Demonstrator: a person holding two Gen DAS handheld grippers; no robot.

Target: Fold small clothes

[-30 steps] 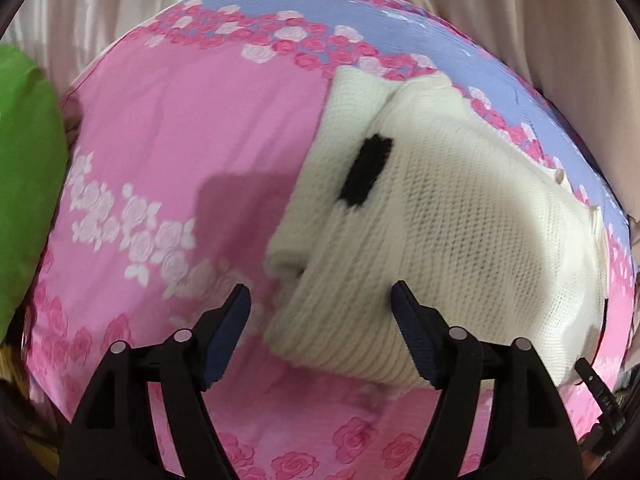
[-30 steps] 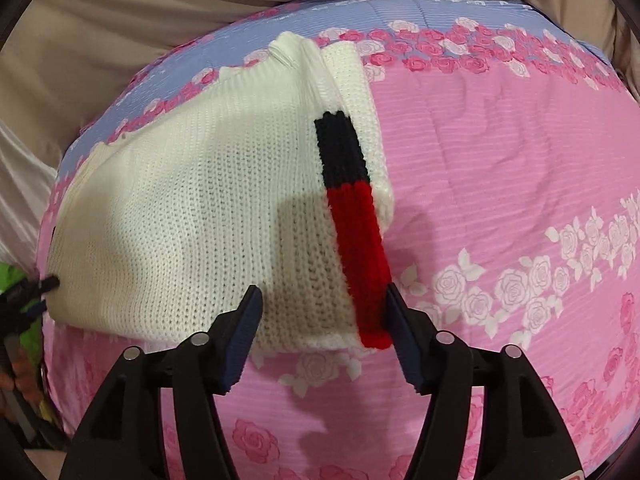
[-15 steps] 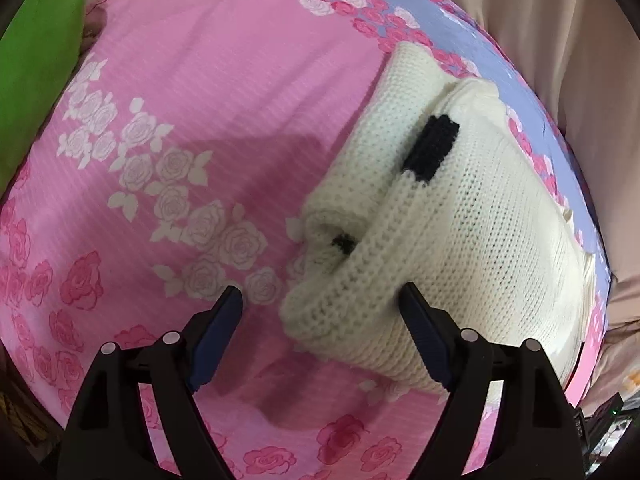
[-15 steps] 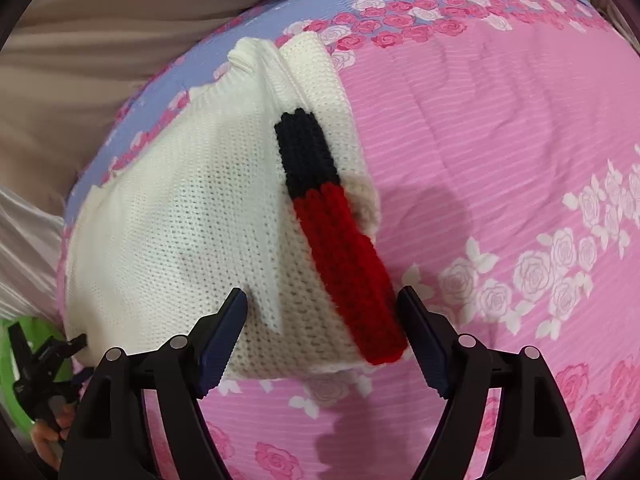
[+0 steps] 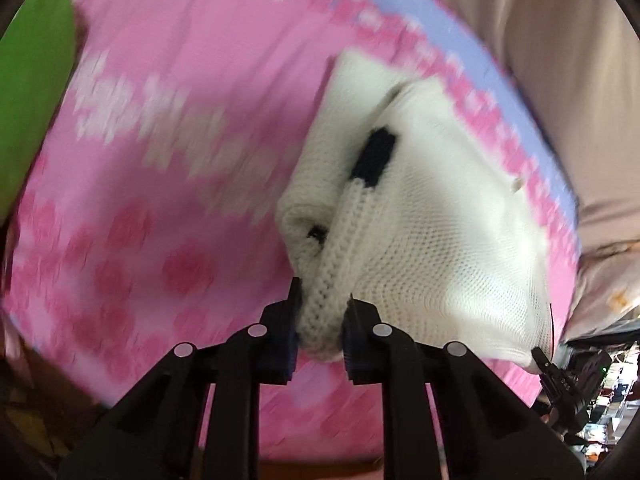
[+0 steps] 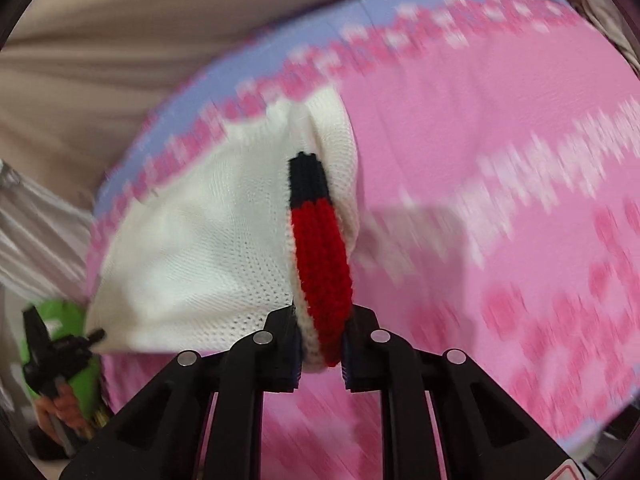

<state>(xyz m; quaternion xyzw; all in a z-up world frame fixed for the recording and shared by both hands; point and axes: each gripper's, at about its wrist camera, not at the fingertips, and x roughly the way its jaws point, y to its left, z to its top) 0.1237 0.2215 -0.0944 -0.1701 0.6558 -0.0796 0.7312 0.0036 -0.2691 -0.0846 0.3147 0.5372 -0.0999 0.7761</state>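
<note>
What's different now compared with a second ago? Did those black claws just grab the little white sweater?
Yes. Both were open just short of the white sweater; now the left gripper has shut on its ribbed near edge, and the right gripper on the corner with the red stripe. The blurred background suggests movement. The sweater still lies folded on the pink floral cloth.

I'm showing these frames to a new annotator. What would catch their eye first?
Probably the white knit garment lying on the pink rose-print sheet, pinched at its near corners by the left gripper and right gripper. Next, the red-and-black stripe running into the right grip.
</note>
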